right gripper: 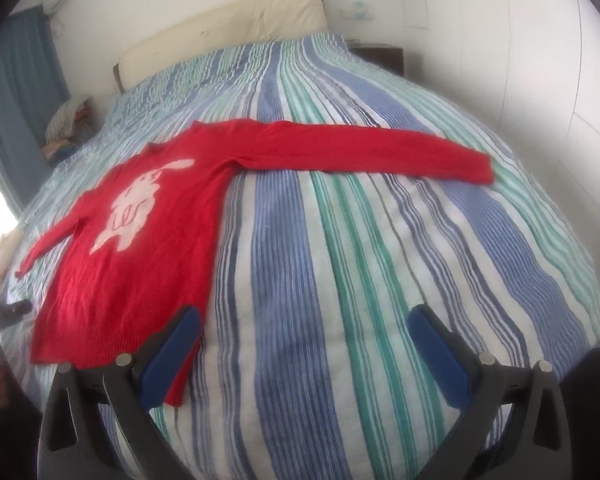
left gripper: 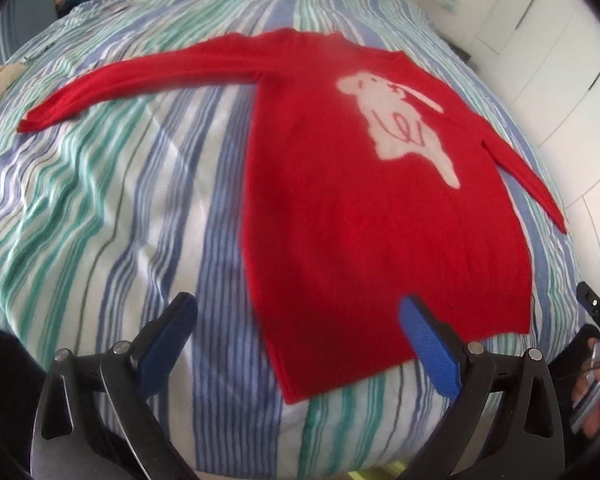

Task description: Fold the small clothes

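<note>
A small red sweater (left gripper: pixel 352 216) with a white animal print (left gripper: pixel 404 120) lies flat on the striped bedspread, sleeves spread out to both sides. My left gripper (left gripper: pixel 298 316) is open and empty, just above the sweater's hem near its left bottom corner. In the right wrist view the sweater (right gripper: pixel 140 248) lies to the left, its long sleeve (right gripper: pixel 380 152) stretched to the right. My right gripper (right gripper: pixel 304 332) is open and empty, above the hem's right corner, its left fingertip (right gripper: pixel 180 332) over the fabric.
The bed with its blue, green and white striped cover (right gripper: pixel 380 260) fills both views. A beige headboard (right gripper: pixel 228 28) stands at the far end. A pile of clothes (right gripper: pixel 68 120) sits at the far left. White wardrobe doors (left gripper: pixel 560 60) stand on the right.
</note>
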Demonstrator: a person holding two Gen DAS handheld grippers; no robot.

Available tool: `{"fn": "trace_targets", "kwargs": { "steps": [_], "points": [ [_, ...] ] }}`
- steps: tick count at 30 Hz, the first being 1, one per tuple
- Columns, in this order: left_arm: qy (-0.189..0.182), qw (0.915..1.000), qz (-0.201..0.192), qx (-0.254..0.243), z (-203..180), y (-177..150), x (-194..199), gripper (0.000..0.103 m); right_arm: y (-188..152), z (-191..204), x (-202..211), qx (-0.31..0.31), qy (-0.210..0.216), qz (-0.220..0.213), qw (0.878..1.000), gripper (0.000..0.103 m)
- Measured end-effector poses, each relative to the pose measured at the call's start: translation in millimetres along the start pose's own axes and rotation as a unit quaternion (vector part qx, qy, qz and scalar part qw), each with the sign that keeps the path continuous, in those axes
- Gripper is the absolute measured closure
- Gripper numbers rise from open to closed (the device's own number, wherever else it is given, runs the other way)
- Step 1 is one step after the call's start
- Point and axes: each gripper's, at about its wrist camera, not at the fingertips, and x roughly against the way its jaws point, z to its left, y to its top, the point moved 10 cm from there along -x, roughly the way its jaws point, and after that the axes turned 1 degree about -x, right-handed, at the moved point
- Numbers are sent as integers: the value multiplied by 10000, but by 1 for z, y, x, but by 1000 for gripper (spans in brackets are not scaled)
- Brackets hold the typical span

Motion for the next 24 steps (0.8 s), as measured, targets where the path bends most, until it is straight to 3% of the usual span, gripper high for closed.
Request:
{"fn": "trace_targets", "kwargs": {
  "steps": [1, 3, 6, 9, 11, 14, 15, 16, 17, 18, 19, 24],
  "points": [
    [-18, 9998, 197, 19, -4, -11, -8, 2, -4, 2, 0, -58, 181, 156, 9997, 1],
    [287, 9988, 386, -35, -4, -25, -22, 2, -19, 15, -4, -201, 683, 621, 9955, 1],
    [694, 9972, 248, -134, -3, -18, -19, 2, -43, 57, -13, -82, 1496, 1213, 9812, 1],
    [933, 9956, -3, -85, 8, -7, -8, 2, -56, 79, -37, 244, 1279, 1359, 9821, 1],
    [822, 9965, 138, 19, 11, -11, -13, 2, -58, 89, -57, 170, 1324, 1423, 9808, 2],
    [748, 9968, 293, 19, 11, -19, -26, 5, -65, 99, -72, 319, 1216, 1531, 9802, 17],
    [726, 9971, 246, 5, 9, -19, -26, 20, -67, 101, -72, 440, 1167, 1537, 9802, 37],
    [662, 9976, 217, 0, 7, -17, -26, 45, -68, 101, -71, 559, 1114, 1550, 9800, 80],
    [560, 9982, 192, -18, 3, -15, -25, 60, -68, 101, -70, 583, 1184, 1575, 9787, 101],
    [410, 9990, 199, -33, 0, -15, -23, 93, -68, 100, -68, 539, 1263, 1604, 9775, 99],
    [321, 9991, 258, -25, -2, -15, -22, 98, -67, 100, -66, 573, 1268, 1603, 9772, 99],
    [299, 9990, 265, -196, -2, -18, 13, 99, -61, 102, -37, 854, 1209, 1643, 9752, 100]
  ]
}}
